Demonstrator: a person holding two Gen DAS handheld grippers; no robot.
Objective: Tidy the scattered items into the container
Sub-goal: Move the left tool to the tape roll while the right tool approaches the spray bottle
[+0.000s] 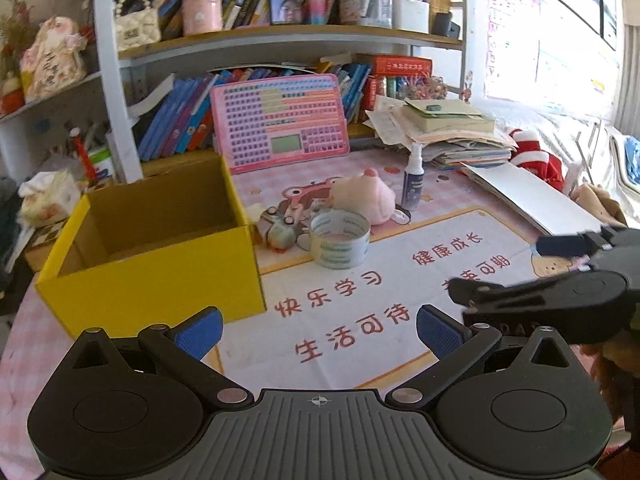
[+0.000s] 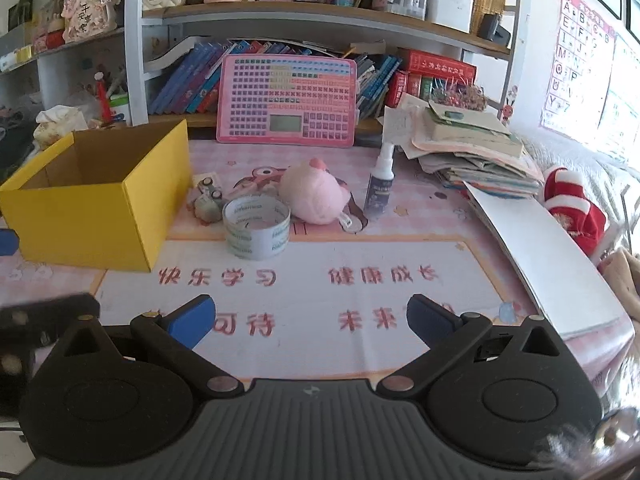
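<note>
An open yellow cardboard box (image 1: pixel 160 272) (image 2: pixel 100 216) stands on the left of the desk and looks empty inside. Right of it lie a small grey toy (image 1: pixel 278 228) (image 2: pixel 208 204), a roll of clear tape (image 1: pixel 340 240) (image 2: pixel 256 228), a pink plush (image 1: pixel 364 200) (image 2: pixel 314 196) and a small spray bottle (image 1: pixel 414 178) (image 2: pixel 380 188). My left gripper (image 1: pixel 320 330) is open and empty, near the box's front right corner. My right gripper (image 2: pixel 310 320) is open and empty over the printed mat; it also shows in the left wrist view (image 1: pixel 560 280).
A pink keyboard toy (image 1: pixel 280 120) (image 2: pixel 286 100) leans against shelved books at the back. A pile of books and papers (image 1: pixel 452 132) (image 2: pixel 472 148) and a white board (image 2: pixel 548 256) fill the right side. A red plush (image 2: pixel 572 208) lies at the right edge.
</note>
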